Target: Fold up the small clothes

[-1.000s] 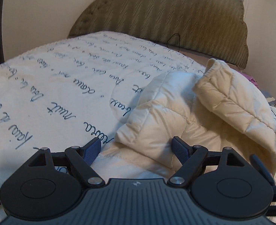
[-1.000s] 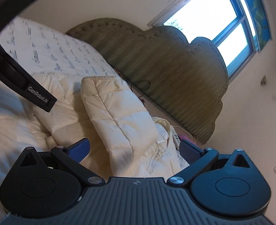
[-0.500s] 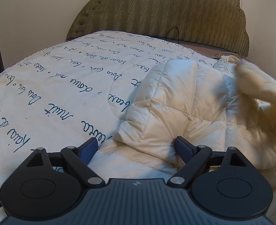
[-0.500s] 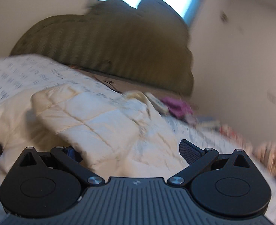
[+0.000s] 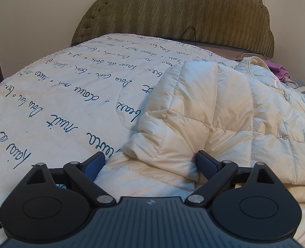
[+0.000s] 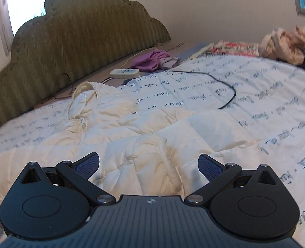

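Jacket (image 5: 210,111) lies cream and puffy on the bed (image 5: 69,95) near the headboard (image 5: 173,14) edge, its folded sleeve between my left claw's (image 5: 150,163) opening jaws, my right claw (image 6: 148,163) spread wide, pinching nothing.

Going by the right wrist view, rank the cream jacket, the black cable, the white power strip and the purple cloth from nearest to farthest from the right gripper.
From the right gripper:
1. Cream jacket, directly under and ahead of the fingers.
2. Black cable, ahead to the right on the bedspread.
3. White power strip, farther back, near the headboard.
4. Purple cloth, just behind the strip.
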`<state>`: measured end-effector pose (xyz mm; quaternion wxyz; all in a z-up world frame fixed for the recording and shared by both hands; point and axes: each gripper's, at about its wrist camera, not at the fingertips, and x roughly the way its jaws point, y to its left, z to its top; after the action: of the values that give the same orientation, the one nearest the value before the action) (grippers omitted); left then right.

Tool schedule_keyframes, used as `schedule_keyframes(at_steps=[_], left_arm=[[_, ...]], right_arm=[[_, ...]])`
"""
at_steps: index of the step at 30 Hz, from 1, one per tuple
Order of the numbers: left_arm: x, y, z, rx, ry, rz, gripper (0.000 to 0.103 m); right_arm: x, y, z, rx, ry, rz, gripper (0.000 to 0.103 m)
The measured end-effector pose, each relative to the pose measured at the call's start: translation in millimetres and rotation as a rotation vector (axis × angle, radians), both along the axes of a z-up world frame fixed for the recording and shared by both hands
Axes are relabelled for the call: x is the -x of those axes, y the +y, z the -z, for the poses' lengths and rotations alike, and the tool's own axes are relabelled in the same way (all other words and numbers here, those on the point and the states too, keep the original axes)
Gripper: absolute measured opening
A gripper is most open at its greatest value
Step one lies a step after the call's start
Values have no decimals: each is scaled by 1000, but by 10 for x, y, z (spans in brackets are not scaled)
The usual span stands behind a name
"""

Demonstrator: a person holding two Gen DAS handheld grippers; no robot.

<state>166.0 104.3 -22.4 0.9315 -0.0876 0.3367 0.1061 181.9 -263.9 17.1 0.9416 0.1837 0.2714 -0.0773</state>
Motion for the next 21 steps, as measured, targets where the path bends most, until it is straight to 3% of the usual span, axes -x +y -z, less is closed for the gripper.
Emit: schedule_keyframes(at_steps=[2, 6, 8, 10, 11, 14, 18, 20, 21], left_arm=[[0, -1, 0, 1, 0, 0, 95], [-3, 27, 5, 10, -4, -3, 96], [6, 43, 0, 15, -10, -6, 96], [21, 59, -10, 23, -18, -10, 96], [29, 64, -16, 24, -22, -14, 96], [66, 76, -52, 28, -42, -22, 96], [117, 30, -116, -8, -84, -19, 96], [120, -35, -123, -48, -89, -5, 96], [116, -69, -122, -68, -88, 3, 96]], right_arm=[[-49, -205, 43, -153, -4, -17, 103], [-129, -506, 252, -395, 20, 4, 86], [-140, -548, 297, -411, 26, 8, 67], [-122, -559, 306, -406, 31, -4, 37], [-109, -562, 311, -414, 34, -21, 30], [-34, -533, 255, -356, 31, -47, 22], [105, -385, 62, -96, 12, -29, 20], [173, -280, -32, 34, -9, 9, 26], [196, -242, -68, 64, -24, 14, 38]])
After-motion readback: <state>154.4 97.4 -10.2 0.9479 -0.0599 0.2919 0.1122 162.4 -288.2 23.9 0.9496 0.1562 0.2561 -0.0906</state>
